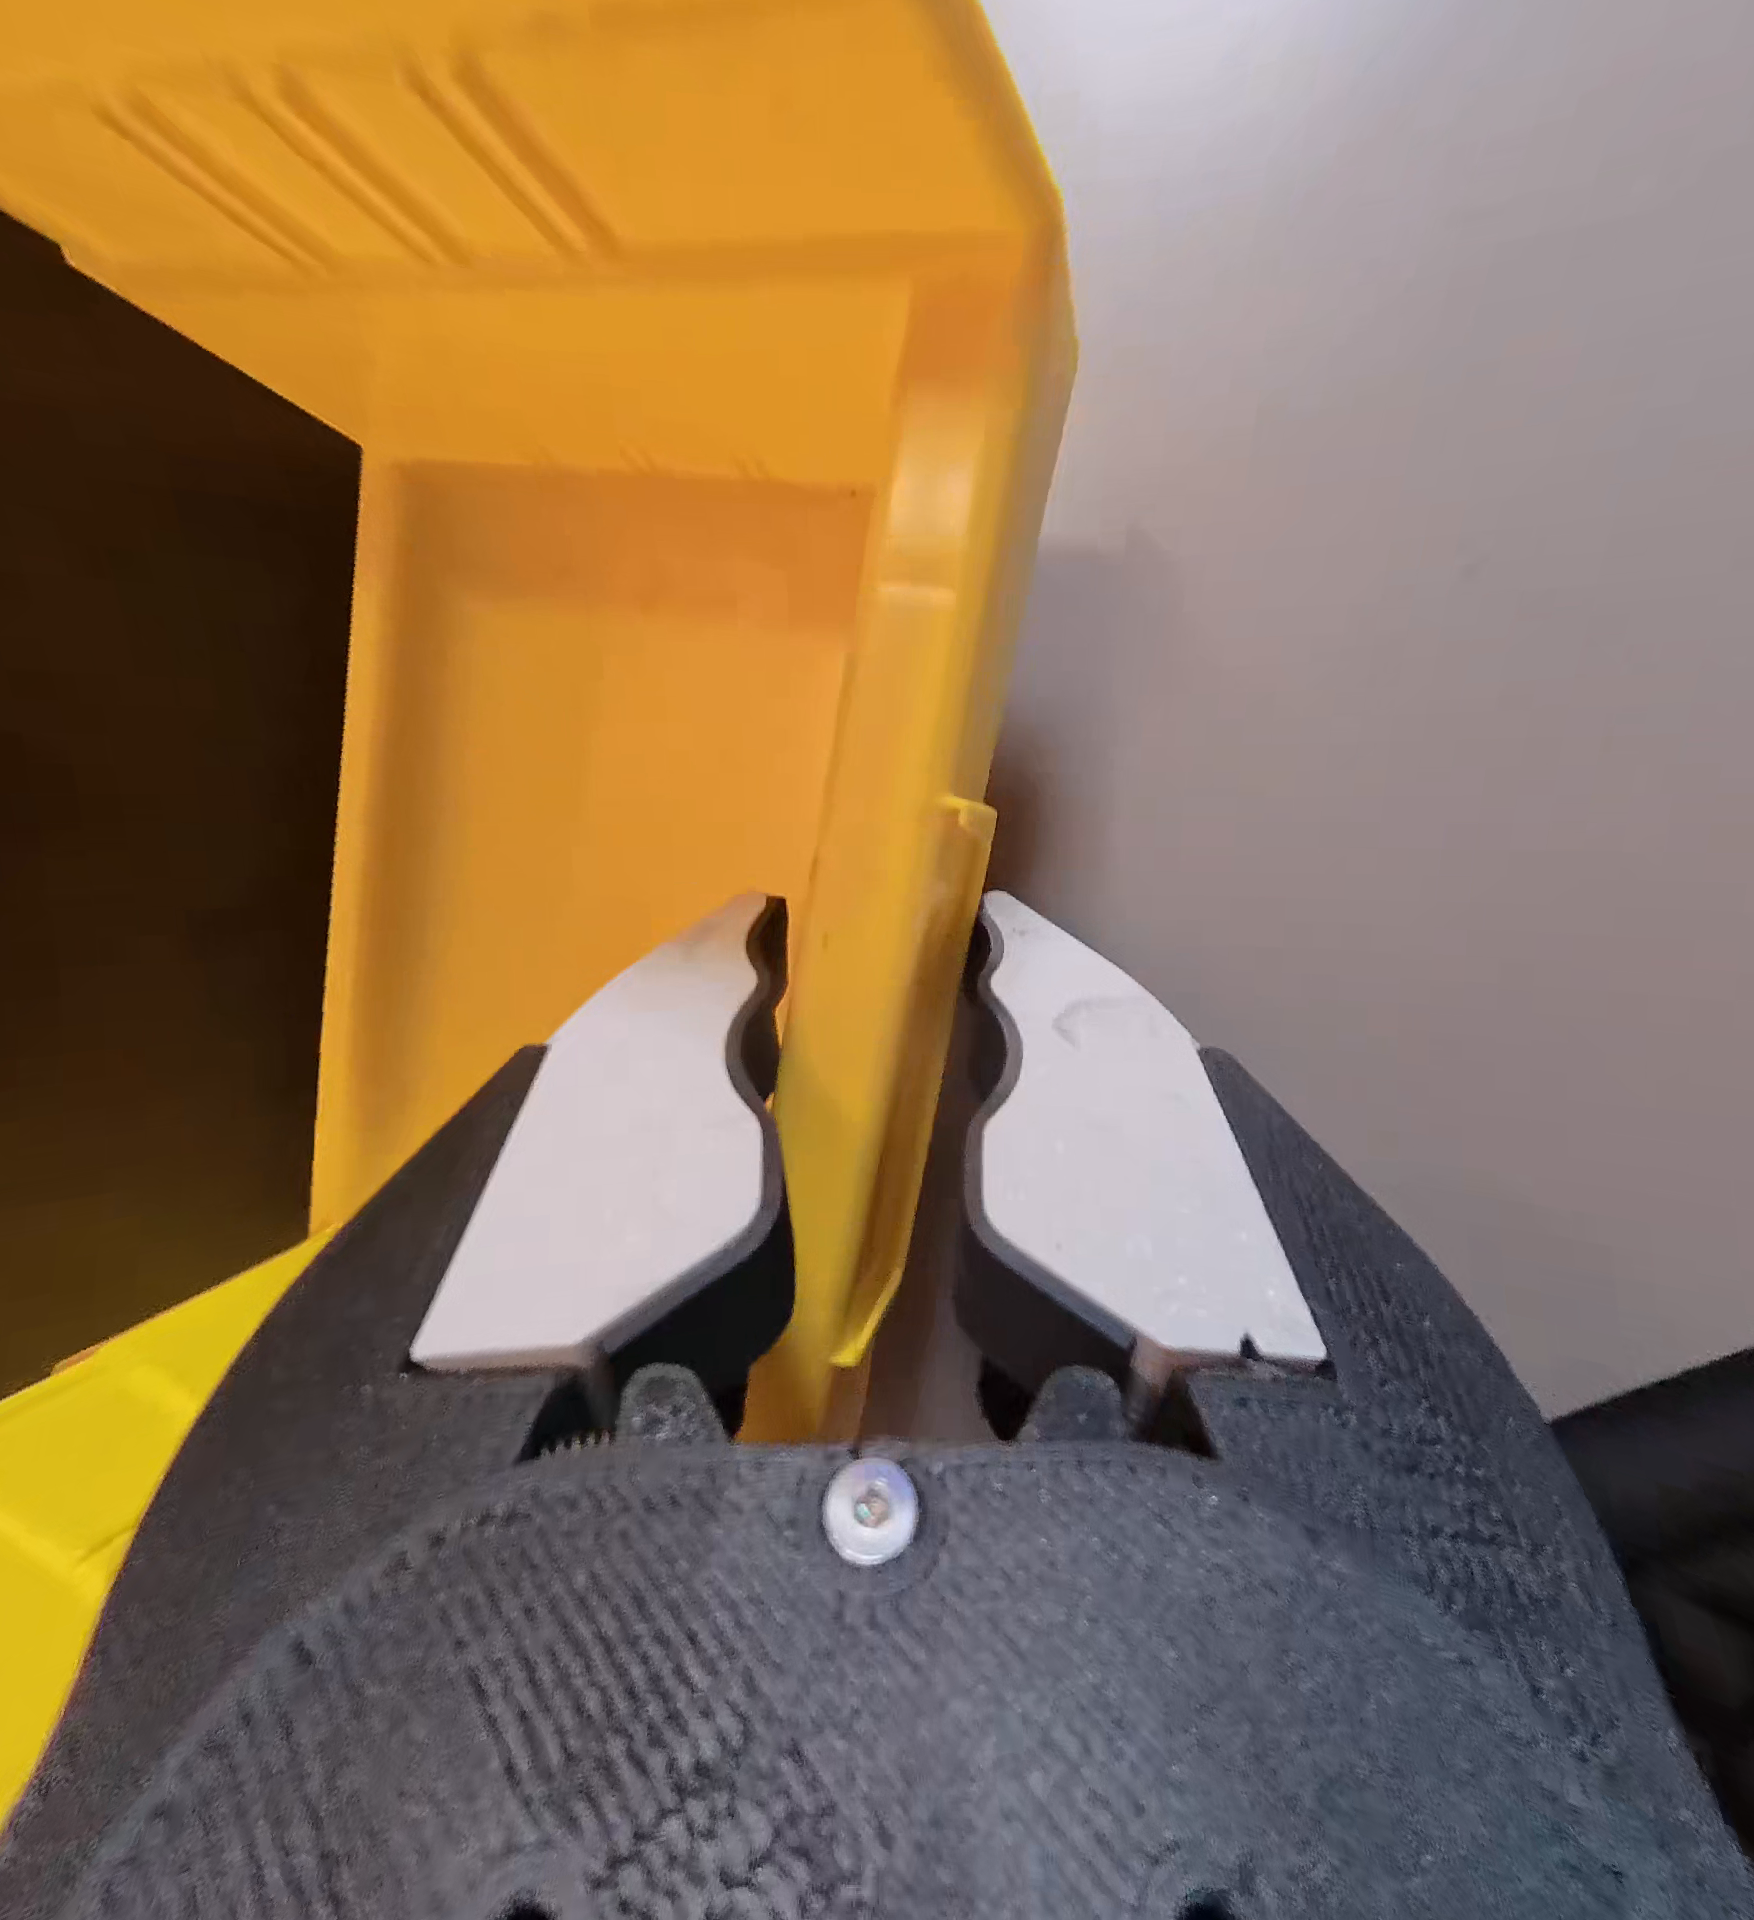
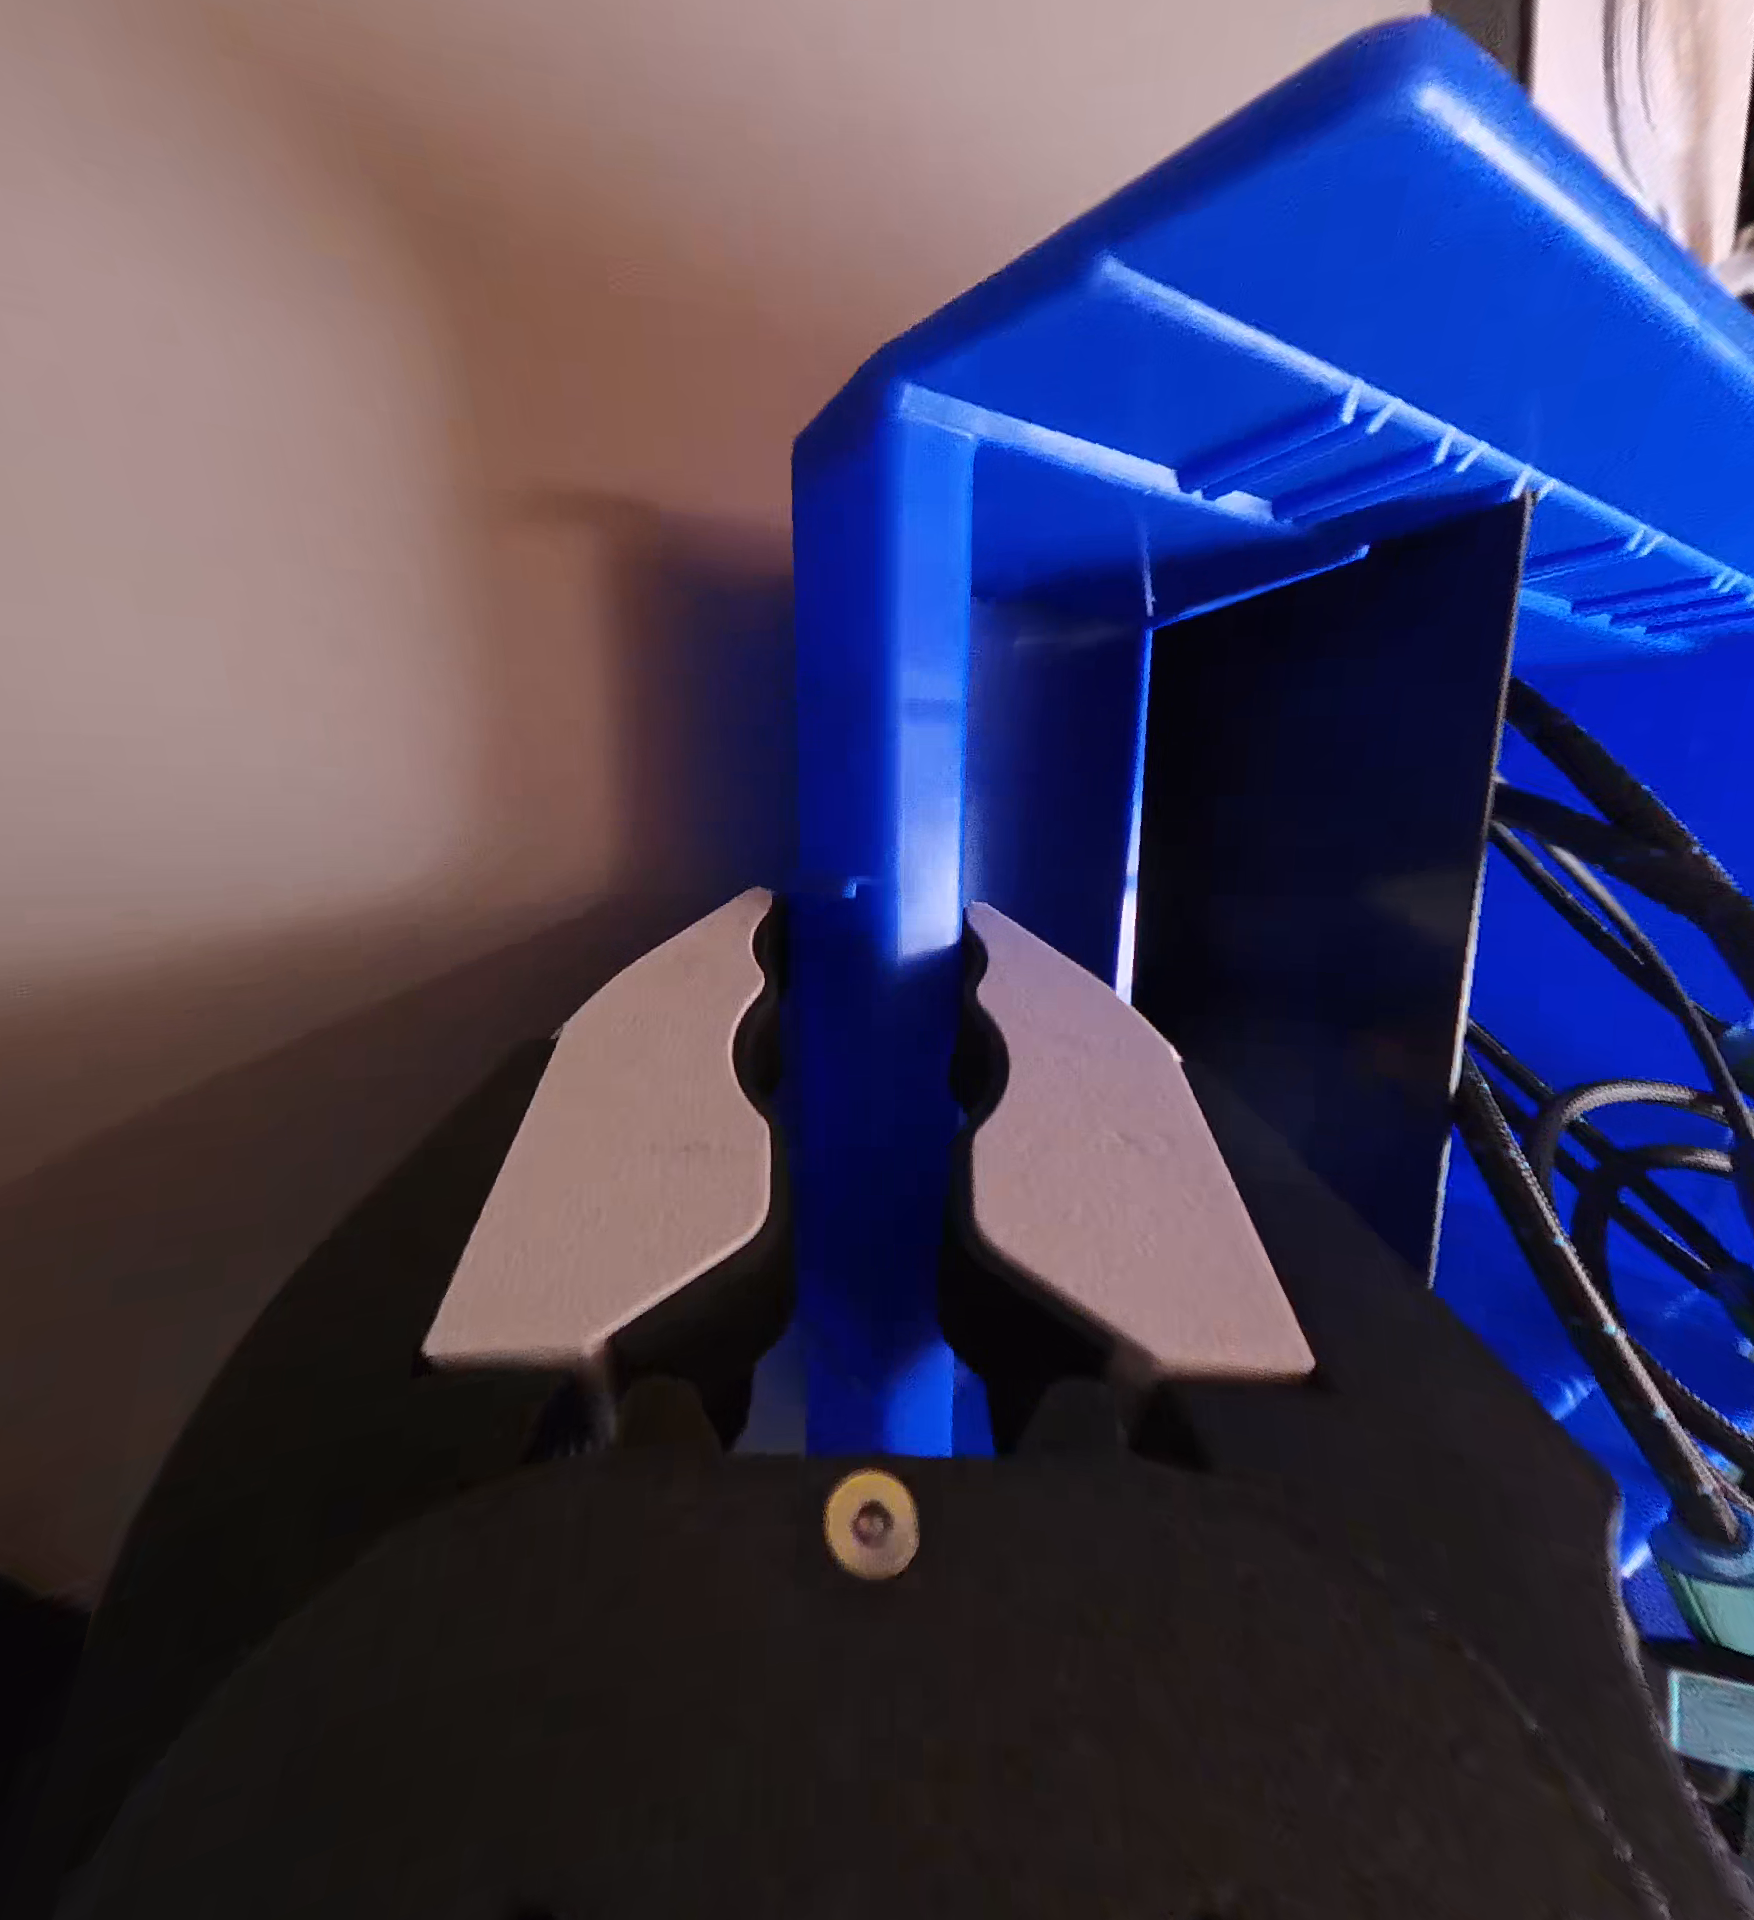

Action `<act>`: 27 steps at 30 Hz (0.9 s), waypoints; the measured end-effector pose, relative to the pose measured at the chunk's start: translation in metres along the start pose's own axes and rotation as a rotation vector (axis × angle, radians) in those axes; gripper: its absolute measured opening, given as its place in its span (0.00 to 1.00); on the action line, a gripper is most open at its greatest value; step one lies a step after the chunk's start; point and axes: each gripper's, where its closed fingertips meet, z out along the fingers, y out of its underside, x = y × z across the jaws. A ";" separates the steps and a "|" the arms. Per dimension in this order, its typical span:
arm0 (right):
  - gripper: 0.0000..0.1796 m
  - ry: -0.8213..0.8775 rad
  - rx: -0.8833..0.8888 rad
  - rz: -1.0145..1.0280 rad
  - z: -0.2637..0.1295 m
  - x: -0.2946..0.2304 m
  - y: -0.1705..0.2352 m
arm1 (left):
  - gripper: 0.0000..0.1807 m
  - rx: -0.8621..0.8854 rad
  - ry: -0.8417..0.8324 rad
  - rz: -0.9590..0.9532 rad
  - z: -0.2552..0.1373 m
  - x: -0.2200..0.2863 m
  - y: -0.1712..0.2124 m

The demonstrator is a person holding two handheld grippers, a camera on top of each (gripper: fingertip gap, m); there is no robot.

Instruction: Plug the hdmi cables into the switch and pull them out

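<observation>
My left gripper (image 1: 878,914) is shut on the side wall of a yellow plastic bin (image 1: 644,675), whose dark inside shows at the left. My right gripper (image 2: 868,920) is shut on the side wall of a blue plastic bin (image 2: 1268,343). Inside the blue bin, several black braided cables (image 2: 1621,997) with teal connector ends (image 2: 1725,1590) lie on the right, behind a dark divider panel (image 2: 1309,883). I see no switch in either view.
A pale wall (image 1: 1424,520) stands close behind both bins; it also shows in the right wrist view (image 2: 281,416). A dark surface (image 1: 1704,1558) lies at the lower right of the left wrist view. Shelving clutter (image 2: 1746,156) shows at the top right.
</observation>
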 end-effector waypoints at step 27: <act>0.25 0.249 0.533 0.969 -0.159 -0.068 0.058 | 0.34 0.778 0.528 -0.398 -0.100 0.188 -0.155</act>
